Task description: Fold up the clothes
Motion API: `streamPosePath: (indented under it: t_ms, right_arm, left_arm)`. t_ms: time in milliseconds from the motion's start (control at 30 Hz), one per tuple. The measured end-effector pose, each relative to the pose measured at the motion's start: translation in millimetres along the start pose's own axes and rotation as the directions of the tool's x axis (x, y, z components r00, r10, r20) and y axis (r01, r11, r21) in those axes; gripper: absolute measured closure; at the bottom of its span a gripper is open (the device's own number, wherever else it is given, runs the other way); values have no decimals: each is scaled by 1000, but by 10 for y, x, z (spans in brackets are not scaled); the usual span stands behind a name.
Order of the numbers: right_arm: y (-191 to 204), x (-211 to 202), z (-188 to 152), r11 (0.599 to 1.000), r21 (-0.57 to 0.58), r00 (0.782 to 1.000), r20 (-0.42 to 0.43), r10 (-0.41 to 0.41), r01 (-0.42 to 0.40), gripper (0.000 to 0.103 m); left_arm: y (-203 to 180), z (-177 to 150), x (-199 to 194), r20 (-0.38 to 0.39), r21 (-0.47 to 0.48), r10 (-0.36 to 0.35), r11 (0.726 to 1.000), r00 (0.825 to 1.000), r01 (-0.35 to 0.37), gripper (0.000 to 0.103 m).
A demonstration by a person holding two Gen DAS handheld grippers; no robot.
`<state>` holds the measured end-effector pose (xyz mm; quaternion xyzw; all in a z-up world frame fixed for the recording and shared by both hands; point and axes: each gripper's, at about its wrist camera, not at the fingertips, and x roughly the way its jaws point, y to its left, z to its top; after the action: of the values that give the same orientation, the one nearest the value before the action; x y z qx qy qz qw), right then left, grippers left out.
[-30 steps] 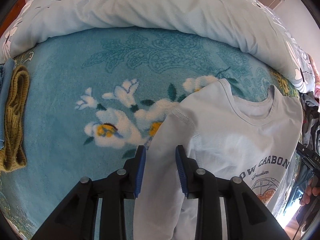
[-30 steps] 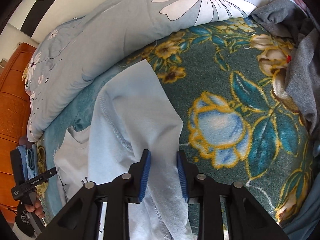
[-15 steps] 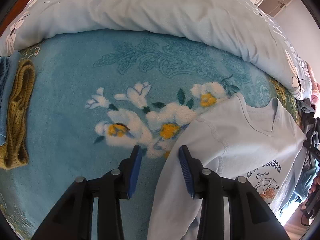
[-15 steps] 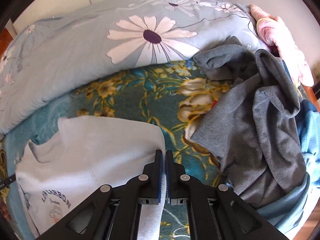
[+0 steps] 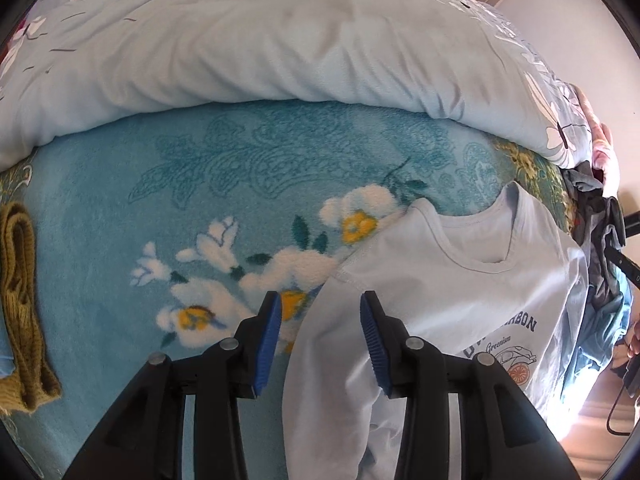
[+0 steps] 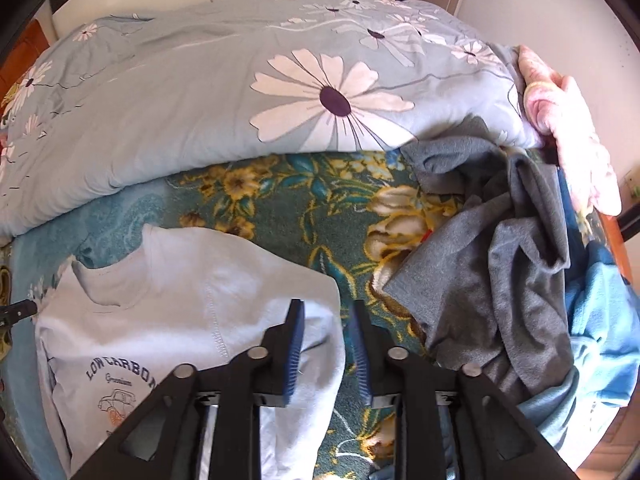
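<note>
Pale blue printed T-shirt [image 5: 472, 280] lies flat on your teal floral bed blanket [image 5: 120, 220], both sleeves folded inward.

Your left gripper [image 5: 320, 332] hangs over the left sleeve, jaws opening, pads clear of cloth. Your right gripper [image 6: 326, 344] hangs over the right sleeve edge, jaws opening, nothing pinched. Crumpled grey garment [image 6: 500, 248] lies just right of the shirt; mustard knit piece [image 5: 20, 300] far left.

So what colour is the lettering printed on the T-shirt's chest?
Dark navy lettering on the pale blue T-shirt; it shows best in the right wrist view.
</note>
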<state>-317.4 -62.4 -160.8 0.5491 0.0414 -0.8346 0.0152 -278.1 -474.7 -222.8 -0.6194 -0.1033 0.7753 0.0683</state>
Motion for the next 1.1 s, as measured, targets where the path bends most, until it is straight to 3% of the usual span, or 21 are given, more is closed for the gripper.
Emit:
streamPosePath:
  t_ms: [100, 267, 500, 767, 833, 933, 1100]
  right_arm:
    - [238, 129, 145, 987, -122, 994, -31, 106, -109, 63]
    - [739, 707, 423, 927, -297, 972, -124, 199, -228, 63]
    - [1022, 1190, 575, 871, -403, 954, -217, 205, -279, 63]
    - [1127, 1279, 429, 829, -474, 948, -254, 193, -296, 62]
    - [1123, 1257, 396, 826, -477, 947, -254, 198, -301, 64]
    - [1119, 1218, 340, 817, -490, 946, -256, 198, -304, 79]
    - [1114, 1152, 265, 805, -508, 947, -252, 200, -305, 94]
  left_arm:
    - [-130, 96, 158, -34, 29, -19, 999, 999, 20, 58]
    - [-271, 181, 332, -69, 83, -12, 996, 998, 17, 58]
    - [-435, 152, 512, -113, 171, -23, 984, 993, 42, 58]
    - [-507, 179, 599, -133, 219, -10, 975, 991, 39, 59]
    - [-597, 223, 719, -123, 248, 21, 969, 992, 11, 60]
    - [-673, 248, 792, -82, 294, 102, 953, 991, -74, 60]
    - [-670, 235, 855, -109, 270, 73, 962, 991, -41, 60]
